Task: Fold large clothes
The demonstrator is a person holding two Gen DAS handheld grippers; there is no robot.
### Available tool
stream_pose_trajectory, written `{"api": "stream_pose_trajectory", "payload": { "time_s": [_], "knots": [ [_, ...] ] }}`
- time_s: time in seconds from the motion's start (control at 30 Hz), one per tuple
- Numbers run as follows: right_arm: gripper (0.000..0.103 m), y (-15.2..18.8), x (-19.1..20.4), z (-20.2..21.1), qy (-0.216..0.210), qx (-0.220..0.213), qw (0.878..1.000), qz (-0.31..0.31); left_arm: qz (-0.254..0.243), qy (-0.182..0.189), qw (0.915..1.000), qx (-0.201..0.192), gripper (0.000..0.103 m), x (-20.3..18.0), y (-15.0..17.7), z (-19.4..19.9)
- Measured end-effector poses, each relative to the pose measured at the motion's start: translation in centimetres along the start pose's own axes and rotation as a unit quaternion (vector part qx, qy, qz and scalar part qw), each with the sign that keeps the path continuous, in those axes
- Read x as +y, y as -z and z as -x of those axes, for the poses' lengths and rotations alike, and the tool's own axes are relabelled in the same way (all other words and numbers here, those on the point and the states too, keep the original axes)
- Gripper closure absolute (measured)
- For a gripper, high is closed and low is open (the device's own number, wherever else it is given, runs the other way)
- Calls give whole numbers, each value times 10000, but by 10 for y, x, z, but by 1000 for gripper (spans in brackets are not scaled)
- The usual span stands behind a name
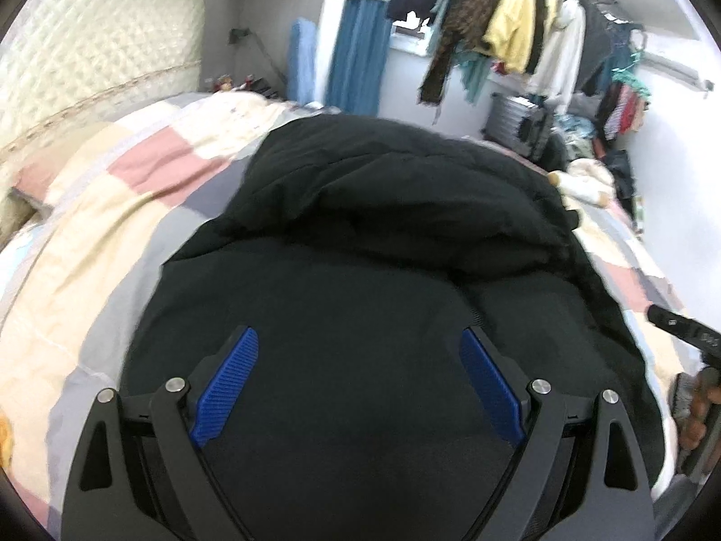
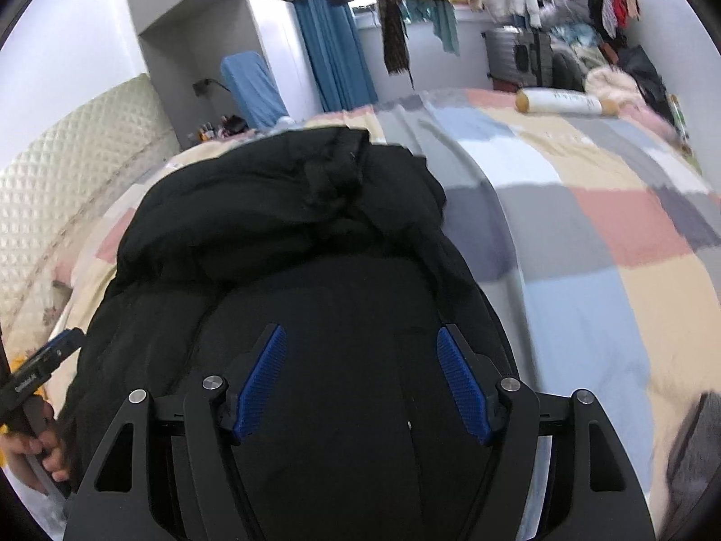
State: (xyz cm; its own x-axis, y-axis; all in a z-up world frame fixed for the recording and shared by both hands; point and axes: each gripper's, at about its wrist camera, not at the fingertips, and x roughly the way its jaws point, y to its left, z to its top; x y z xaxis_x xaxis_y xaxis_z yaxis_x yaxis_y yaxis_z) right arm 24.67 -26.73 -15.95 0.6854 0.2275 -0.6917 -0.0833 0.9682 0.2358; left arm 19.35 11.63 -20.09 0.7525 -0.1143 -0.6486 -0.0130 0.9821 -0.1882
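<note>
A large black padded jacket (image 1: 383, 234) lies bunched on the patchwork bed cover (image 1: 135, 225), its hood end away from me. It also shows in the right wrist view (image 2: 288, 225). My left gripper (image 1: 359, 338) is open and empty, with blue pads spread above the near part of the jacket. My right gripper (image 2: 361, 338) is open and empty too, over the same near part. The right gripper's body (image 1: 676, 329) shows at the right edge of the left view; the left gripper's body (image 2: 40, 369) shows at the left edge of the right view.
A quilted cream headboard (image 1: 90, 54) stands to the left. A rail of hanging clothes (image 1: 518, 31) and a grey suitcase (image 1: 522, 121) stand behind the bed. A white roll (image 2: 563, 101) lies on the far bed cover (image 2: 586, 225). A blue curtain (image 2: 333, 58) hangs at the back.
</note>
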Motion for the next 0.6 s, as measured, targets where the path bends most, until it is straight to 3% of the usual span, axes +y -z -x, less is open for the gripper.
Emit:
{"api": "stream_pose_trajectory", "payload": {
  "time_s": [0.17,0.3,0.6],
  "knots": [
    [35,-9,-3,-6,-20,-54,10000,54,-195,-676,9974,155,12,16,-11,-16],
    [35,-23,-1,-22,113,-139,9987,479,-369,-1377,9894,284,12,34,-32,-46],
    [35,-47,-29,-93,432,149,9984,338,-120,-1777,9831,422,12,66,-60,-101]
  ]
}}
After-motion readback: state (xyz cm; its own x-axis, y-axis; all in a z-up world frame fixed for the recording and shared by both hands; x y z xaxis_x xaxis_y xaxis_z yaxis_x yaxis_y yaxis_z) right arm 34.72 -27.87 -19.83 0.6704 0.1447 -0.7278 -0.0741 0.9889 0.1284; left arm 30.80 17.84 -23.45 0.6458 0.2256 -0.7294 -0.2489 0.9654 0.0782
